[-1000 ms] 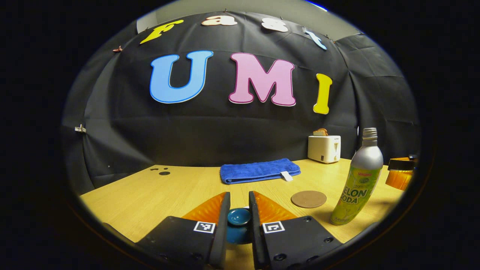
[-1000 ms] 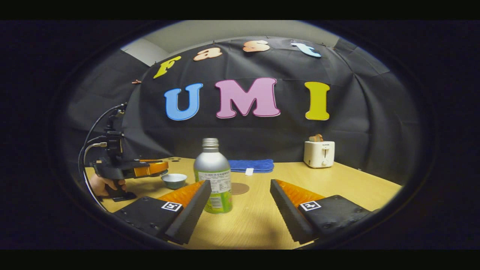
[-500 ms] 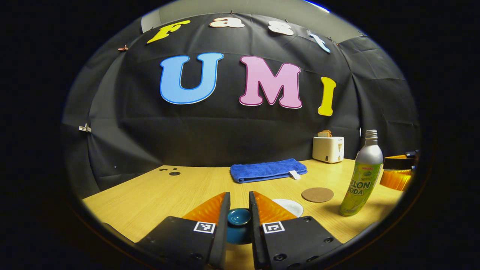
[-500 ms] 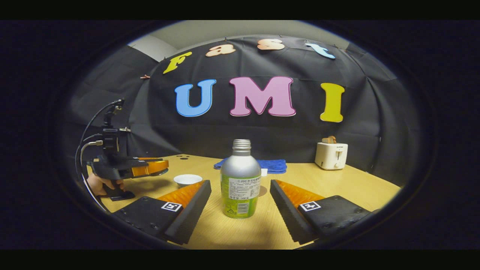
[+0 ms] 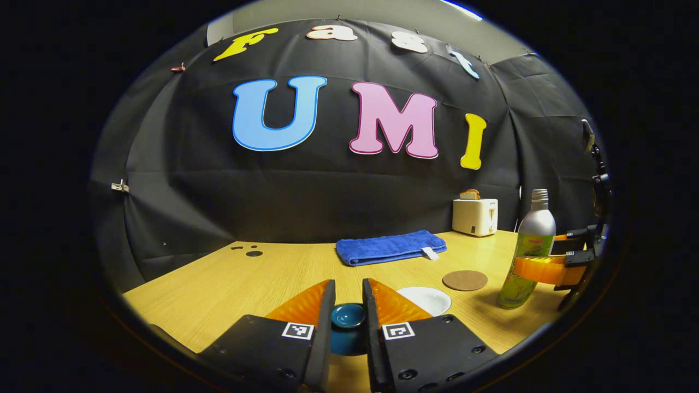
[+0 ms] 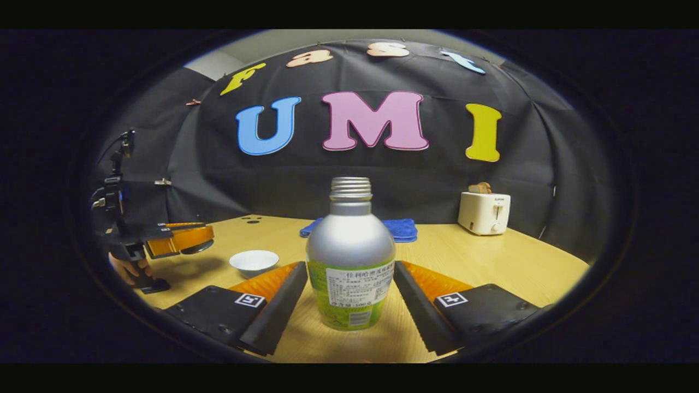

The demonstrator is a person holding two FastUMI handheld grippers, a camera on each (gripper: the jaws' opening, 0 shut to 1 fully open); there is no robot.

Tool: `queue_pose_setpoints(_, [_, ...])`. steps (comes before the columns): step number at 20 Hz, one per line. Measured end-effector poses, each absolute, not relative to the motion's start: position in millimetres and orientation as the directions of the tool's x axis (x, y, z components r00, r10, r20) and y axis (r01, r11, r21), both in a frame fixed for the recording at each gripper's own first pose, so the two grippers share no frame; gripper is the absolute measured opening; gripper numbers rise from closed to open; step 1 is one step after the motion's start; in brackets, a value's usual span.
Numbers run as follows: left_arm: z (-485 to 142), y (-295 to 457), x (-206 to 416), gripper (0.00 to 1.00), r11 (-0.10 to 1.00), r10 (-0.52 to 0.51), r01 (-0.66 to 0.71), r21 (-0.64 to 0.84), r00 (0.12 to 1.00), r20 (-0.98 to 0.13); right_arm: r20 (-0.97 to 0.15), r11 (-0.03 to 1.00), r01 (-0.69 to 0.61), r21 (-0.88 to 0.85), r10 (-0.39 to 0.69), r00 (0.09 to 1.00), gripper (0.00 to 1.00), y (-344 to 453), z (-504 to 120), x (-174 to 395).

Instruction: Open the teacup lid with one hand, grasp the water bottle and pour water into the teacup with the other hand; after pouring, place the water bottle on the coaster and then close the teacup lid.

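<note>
Your left gripper (image 5: 348, 314) is clamped on the teacup lid (image 5: 348, 315), held above the table (image 5: 229, 284) beside the uncovered teacup (image 6: 254, 261). Your right gripper (image 6: 349, 297) stands wide, its 2 fingers flanking the upright water bottle (image 6: 350, 262) (contact unclear). The coaster (image 5: 464, 280) lies nearby.

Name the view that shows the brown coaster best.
The left gripper view: the coaster lies in full sight on the table, beyond the open teacup. In the right gripper view the bottle stands in front, hiding it.
</note>
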State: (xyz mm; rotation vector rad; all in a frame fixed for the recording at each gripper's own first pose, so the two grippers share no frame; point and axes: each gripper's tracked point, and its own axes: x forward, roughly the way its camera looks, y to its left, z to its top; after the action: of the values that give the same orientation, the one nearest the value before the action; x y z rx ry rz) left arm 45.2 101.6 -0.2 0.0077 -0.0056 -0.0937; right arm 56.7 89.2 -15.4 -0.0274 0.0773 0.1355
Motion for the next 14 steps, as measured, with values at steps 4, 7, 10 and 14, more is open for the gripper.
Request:
queue_pose_setpoints(4, [0, 110, 49, 0.31, 0.996, -0.090, 0.090, 0.008, 0.996, 0.005, -0.078, 0.993, -0.115, -0.031, 0.112, 0.991, 0.98, 88, -16, 66])
queue_pose_setpoints(7, [0, 111, 50, 0.31, 0.996, -0.089, 0.089, 0.008, 0.996, 0.005, -0.073, 0.993, -0.112, -0.029, 0.109, 0.991, 0.97, 90, -16, 70])
queue_pose_setpoints(10, [0, 111, 49, 0.31, 0.996, -0.090, 0.090, 0.009, 0.996, 0.005, -0.095, 0.995, -0.102, -0.004, 0.101, 0.990, 0.95, 87, -20, 73])
queue_pose_setpoints(14, [0, 111, 50, 0.31, 0.996, -0.090, 0.089, 0.008, 0.996, 0.006, -0.124, 0.997, -0.072, 0.019, 0.074, 0.990, 0.91, 82, -25, 76])
